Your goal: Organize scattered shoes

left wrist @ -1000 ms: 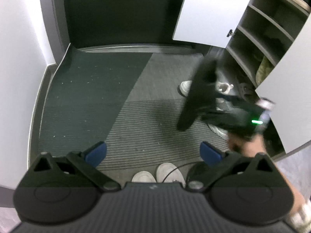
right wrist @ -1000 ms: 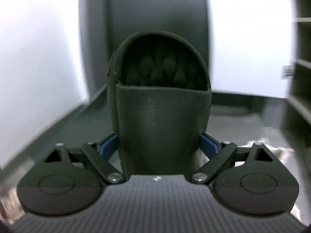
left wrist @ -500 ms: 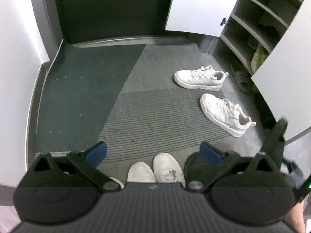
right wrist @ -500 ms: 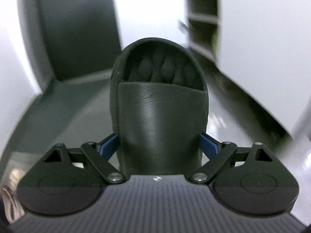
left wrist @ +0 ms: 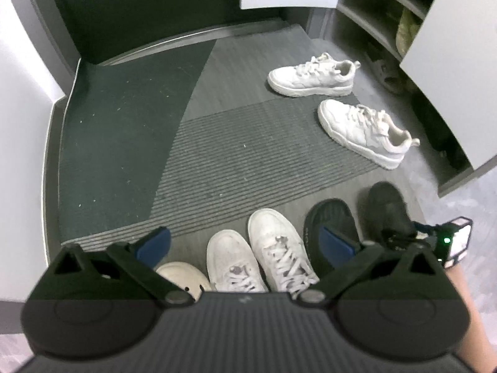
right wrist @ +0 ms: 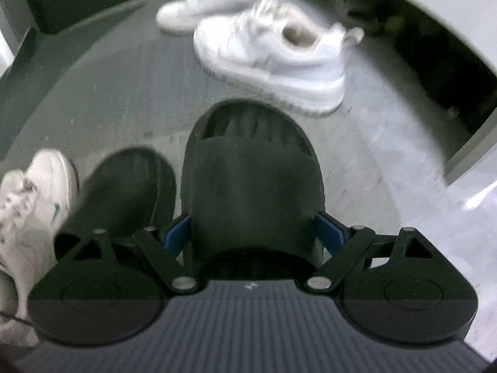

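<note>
My right gripper (right wrist: 253, 230) is shut on a black slide slipper (right wrist: 251, 183), its blue pads against both sides and its jaws closing a little. The slipper's toe points away, low over the floor, right beside its black mate (right wrist: 124, 186). In the left wrist view the held slipper (left wrist: 386, 208) stands at the right end of a row, next to the mate (left wrist: 330, 217). My left gripper (left wrist: 245, 239) hangs open above that row with nothing between its fingers. Two white sneakers (left wrist: 310, 76) (left wrist: 363, 130) lie scattered on the mat.
The row along the near edge also holds a pair of white lace-up sneakers (left wrist: 276, 242) and a cream clog (left wrist: 180, 276). An open shoe cabinet (left wrist: 372, 9) with shelves stands at the right, its white door (left wrist: 459, 62) swung out. A ribbed grey mat (left wrist: 233, 155) covers the floor.
My right gripper has swung down with the black slipper from mid-air to the floor beside its mate. The left gripper has sunk toward the row of shoes.
</note>
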Demonstrator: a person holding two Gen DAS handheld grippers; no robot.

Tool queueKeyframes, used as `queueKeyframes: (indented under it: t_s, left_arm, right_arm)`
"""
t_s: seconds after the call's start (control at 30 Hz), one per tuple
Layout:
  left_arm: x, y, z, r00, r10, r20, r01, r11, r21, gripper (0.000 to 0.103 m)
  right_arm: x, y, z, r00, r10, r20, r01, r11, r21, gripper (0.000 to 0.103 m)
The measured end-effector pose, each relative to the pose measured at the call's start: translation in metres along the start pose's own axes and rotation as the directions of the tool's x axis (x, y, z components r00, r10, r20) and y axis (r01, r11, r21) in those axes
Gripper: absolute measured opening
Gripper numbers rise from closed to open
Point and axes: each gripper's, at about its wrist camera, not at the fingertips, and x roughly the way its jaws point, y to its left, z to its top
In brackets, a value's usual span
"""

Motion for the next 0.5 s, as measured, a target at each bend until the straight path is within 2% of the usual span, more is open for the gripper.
queueKeyframes:
  t_s: [0.13,0.23,0.3,0.37,0.4,0.43,0.5]
  left_arm:
    - [0.008,-0.013,-0.003,1.0,-0.002,-0.013,0.002,0.999,0.041,0.103]
    - [0.016,-0.022,-0.001,0.998,-0.048,-0.049,0.051,0.996,0.071,0.103]
    - [0.021,-0.029,0.002,0.995,-0.074,-0.066,0.081,0.992,0.097,0.103]
    - [0.027,-0.043,0.009,0.997,-0.071,-0.019,0.073,0.981,0.18,0.103]
    - [0.031,-0.051,0.013,0.998,-0.067,0.01,0.063,0.972,0.226,0.103]
    - [0.035,-0.062,0.015,0.997,-0.053,0.057,0.034,0.957,0.288,0.103]
    - [0.051,-0.084,0.022,0.992,-0.027,0.123,-0.022,0.924,0.381,0.103]
  right_arm:
    - [0.007,0.031,-0.013,0.999,-0.026,0.02,0.026,0.999,-0.032,0.089]
    - [-0.003,0.026,-0.017,0.999,0.013,0.048,-0.018,0.993,0.113,0.089]
    - [-0.021,0.011,-0.028,0.992,0.068,0.11,-0.096,0.956,0.276,0.088]
    - [-0.033,0.005,-0.037,0.983,0.073,0.168,-0.131,0.923,0.361,0.091]
    - [-0.041,0.003,-0.044,0.978,0.053,0.202,-0.134,0.901,0.413,0.098]
    - [-0.05,0.0,-0.054,0.971,0.012,0.239,-0.128,0.87,0.476,0.103]
    - [-0.057,-0.001,-0.065,0.963,-0.039,0.267,-0.115,0.835,0.537,0.103]
